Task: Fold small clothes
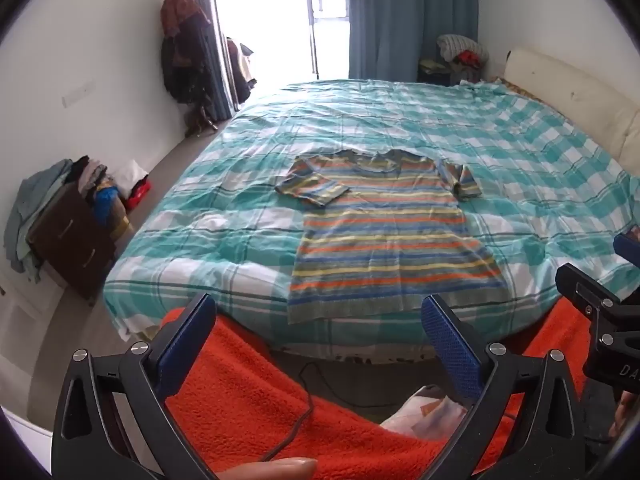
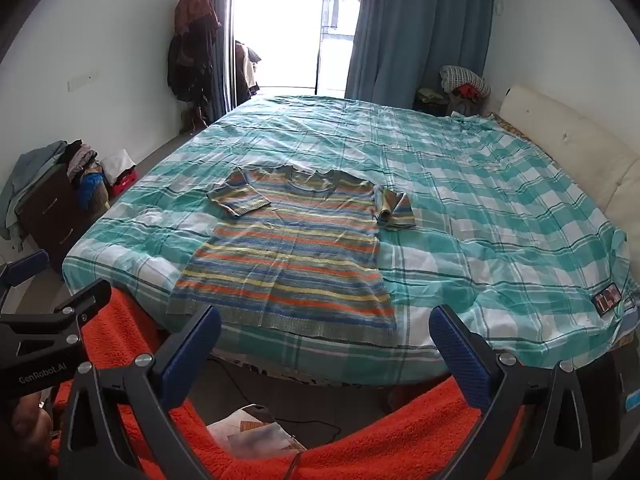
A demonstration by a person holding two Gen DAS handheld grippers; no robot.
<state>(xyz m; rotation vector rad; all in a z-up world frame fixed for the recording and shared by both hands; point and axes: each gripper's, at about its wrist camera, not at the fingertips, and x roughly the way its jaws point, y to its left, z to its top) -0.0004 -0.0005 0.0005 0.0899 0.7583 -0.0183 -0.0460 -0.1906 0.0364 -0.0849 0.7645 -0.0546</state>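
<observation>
A small striped shirt (image 1: 380, 228) (image 2: 292, 252) in orange, blue, yellow and green lies flat on the bed, collar away from me, hem near the front edge. Its left sleeve (image 1: 312, 188) lies spread out; the right sleeve (image 2: 394, 208) is bunched up. My left gripper (image 1: 320, 344) hangs wide open short of the bed's front edge, nothing between its blue pads (image 1: 452, 344). My right gripper (image 2: 324, 344) is likewise wide open and empty, just before the hem. Each gripper shows at the other view's edge.
The bed (image 1: 520, 152) wears a teal and white checked cover. An orange fleece (image 1: 256, 396) (image 2: 400, 440) covers the person's legs below the grippers. A brown drawer unit (image 1: 72, 240) piled with clothes stands left. A cable and papers (image 2: 256, 436) lie on the floor.
</observation>
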